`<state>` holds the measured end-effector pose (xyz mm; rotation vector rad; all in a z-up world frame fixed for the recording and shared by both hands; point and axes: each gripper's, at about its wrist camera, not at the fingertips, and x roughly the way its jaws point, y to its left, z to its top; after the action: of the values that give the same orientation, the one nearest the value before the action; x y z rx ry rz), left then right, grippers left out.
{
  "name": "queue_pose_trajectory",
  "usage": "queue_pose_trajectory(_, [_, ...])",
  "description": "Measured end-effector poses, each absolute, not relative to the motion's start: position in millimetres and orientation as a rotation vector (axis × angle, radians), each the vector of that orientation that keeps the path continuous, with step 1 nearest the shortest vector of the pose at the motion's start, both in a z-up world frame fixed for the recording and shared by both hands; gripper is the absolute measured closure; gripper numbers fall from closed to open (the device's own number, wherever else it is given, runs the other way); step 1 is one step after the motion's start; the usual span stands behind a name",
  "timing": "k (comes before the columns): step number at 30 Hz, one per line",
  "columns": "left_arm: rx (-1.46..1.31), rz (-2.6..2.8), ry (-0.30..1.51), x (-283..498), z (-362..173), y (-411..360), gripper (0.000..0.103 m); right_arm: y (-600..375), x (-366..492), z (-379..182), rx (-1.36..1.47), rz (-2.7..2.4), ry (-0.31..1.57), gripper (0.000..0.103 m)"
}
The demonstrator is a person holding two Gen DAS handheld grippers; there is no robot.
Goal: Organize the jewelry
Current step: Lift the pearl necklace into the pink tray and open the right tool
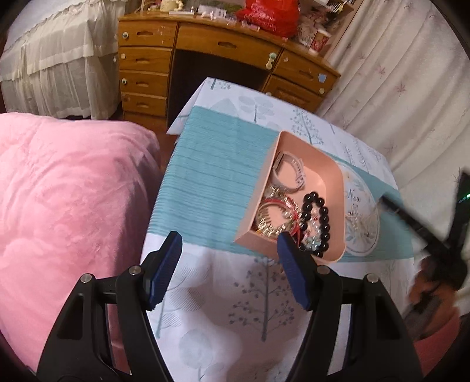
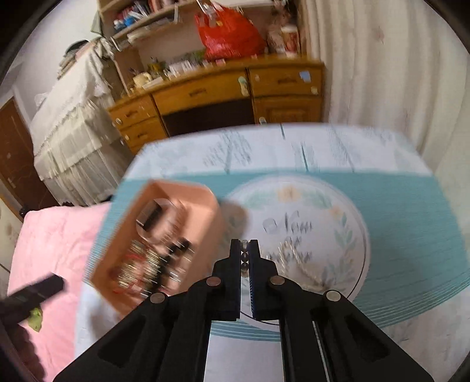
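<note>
a bedroom: a small table under a white tablecloth [image 1: 264,308] printed with grey-blue trees, and a teal striped mat [image 1: 217,182] laid across it. at 12 o'clock in both views stands a wooden desk [image 1: 223,44] with drawers, a red bag [image 1: 267,14] on top. pale curtains [image 1: 411,88] hang at 2 o'clock in the left wrist view, and a pink blanket [image 1: 67,205] fills 9 o'clock.

on the mat sits a pink tray [image 1: 332,188], open-topped, at about 1 o'clock from the left gripper [image 1: 229,246]. inside it lie a grey watch [image 1: 289,173] toward the far end, a black bead bracelet [image 1: 317,226] along the 3 o'clock side, and a tangle of gold and red bracelets [image 1: 273,217] at the near end. just beside the tray at 3 o'clock is the mat's round printed panel [image 1: 361,205], with a thin silvery chain [image 1: 359,222] lying on it.

the left gripper hangs over the tablecloth with its blue pads [image 1: 167,264] standing apart and nothing between them; its right finger overlaps the tray's near corner in the picture.

the right gripper [image 2: 244,244] points at the round panel, its jaws pinched nearly together on a short string of small pale beads [image 2: 244,252] that shows in the narrow gap. more chain [image 2: 290,255] lies blurred on the panel at 2 o'clock from the tips. the tray is at 10 o'clock here, blurred.
</note>
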<state>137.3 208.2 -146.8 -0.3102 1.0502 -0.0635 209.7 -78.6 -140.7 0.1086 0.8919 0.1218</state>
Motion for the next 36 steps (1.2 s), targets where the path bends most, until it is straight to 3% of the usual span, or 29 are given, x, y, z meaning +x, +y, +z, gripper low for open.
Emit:
queue_pose_trajectory(15, [-0.272,-0.129,1.017,109,-83,228,0.038,-6,207,60,-0.007,0.291,0.602,0.099])
queue_pose_trajectory(21, [-0.272,-0.108,1.017,94,-77,235,0.038,27,202,71,-0.037,0.325,0.632,0.099])
queue_pose_trajectory(26, [-0.287,-0.072,1.037,78,-90,242,0.038,42,198,30,-0.026,0.306,0.698,0.099])
queue_pose_trajectory(28, [-0.284,-0.055,1.056,73,-96,241,0.038,43,196,0,-0.021,0.301,0.727,0.095])
queue_pose_trajectory(29, [-0.276,-0.035,1.071,69,-99,239,0.038,45,194,-17,-0.025,0.301,0.755,0.082])
queue_pose_trajectory(30, [-0.272,-0.026,1.077,67,-101,238,0.038,44,193,-33,-0.028,0.307,0.785,0.061])
queue_pose_trajectory(31, [-0.273,-0.013,1.079,61,-101,236,0.038,46,192,-53,-0.035,0.322,0.848,0.052])
queue_pose_trajectory(34, [-0.273,-0.003,1.090,51,-101,226,0.038,51,177,-88,-0.055,0.365,0.971,0.046])
queue_pose_trajectory(36, [-0.262,0.015,1.092,44,-100,217,0.038,49,158,-103,-0.076,0.371,1.036,0.034])
